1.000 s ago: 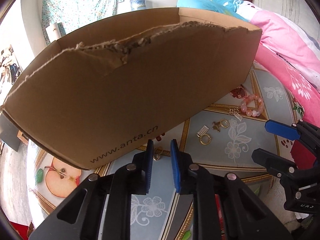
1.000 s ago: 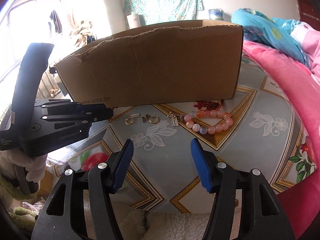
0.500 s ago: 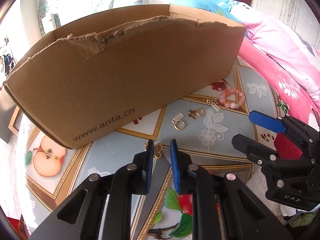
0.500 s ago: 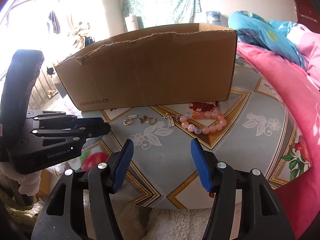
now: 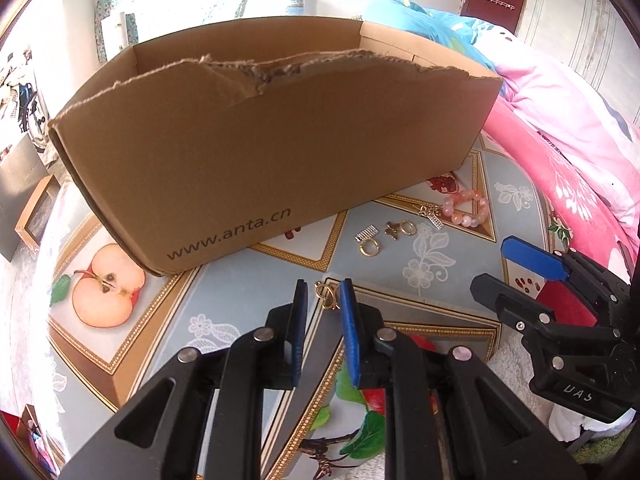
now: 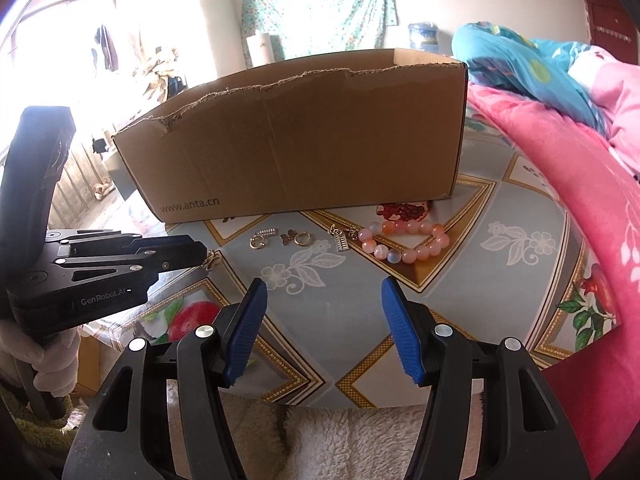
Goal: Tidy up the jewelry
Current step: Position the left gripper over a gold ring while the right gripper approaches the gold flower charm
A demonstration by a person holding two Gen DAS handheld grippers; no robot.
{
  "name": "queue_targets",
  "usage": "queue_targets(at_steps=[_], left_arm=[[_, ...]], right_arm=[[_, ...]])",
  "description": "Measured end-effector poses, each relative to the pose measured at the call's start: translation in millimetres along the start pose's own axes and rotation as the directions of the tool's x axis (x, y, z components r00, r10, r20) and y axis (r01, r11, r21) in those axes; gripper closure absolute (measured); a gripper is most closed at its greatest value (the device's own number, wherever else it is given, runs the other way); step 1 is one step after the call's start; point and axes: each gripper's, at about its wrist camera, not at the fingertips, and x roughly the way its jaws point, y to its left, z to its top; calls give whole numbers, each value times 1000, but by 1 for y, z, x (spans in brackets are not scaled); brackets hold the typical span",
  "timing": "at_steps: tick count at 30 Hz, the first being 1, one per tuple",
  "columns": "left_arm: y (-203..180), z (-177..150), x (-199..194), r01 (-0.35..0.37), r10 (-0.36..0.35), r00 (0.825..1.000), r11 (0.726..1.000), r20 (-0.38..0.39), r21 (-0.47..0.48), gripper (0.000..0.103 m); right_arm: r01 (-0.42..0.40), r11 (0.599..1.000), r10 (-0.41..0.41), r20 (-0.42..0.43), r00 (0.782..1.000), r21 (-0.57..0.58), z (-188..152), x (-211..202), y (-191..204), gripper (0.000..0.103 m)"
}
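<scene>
Left gripper (image 5: 323, 294) clamped on small gold earring (image 5: 327, 298), near table's (image 5: 248, 300) front edge. Right gripper (image 6: 322, 300) jaws apart, nothing between. Pink bead bracelet (image 6: 404, 242), gold rings (image 6: 302, 238) just beside cardboard box (image 6: 304, 140).

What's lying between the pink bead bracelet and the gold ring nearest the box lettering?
In the right wrist view, between the pink bead bracelet and gold ring: a butterfly charm, a second ring, and a small abacus-like charm.
</scene>
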Motion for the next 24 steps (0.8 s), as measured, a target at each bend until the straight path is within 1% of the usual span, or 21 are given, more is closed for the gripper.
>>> queue_targets(at_steps=[4,15,18,21,22,24], left_arm=[[-4,-2,4,19,-19,1000,1000,-11,-1,87],[-12,-7,4,87,-87,996,996,-3,-3,87],[-14,-7,4,103,-103,995,995,-3,-1,87],[-13,-7,0,94,-94,995,996,12,8,84],[-13,-6,-2,79,-80,997,997,22,16,80],[-11,-6,-3,43,-44,999,999,33,33,79]], right_arm=[[-4,1000,4,-14,1000,16,-1,2,-2,47],[0,1000,0,-14,1000,7,-3,6,1,47],[-5,1000,5,-26,1000,22,-4,8,-1,47],[-5,1000,5,-24,1000,24,-4,8,-2,47],[-3,1000,3,-23,1000,20,-4,8,-2,47],[-3,1000,4,-30,1000,22,-4,10,-3,47]])
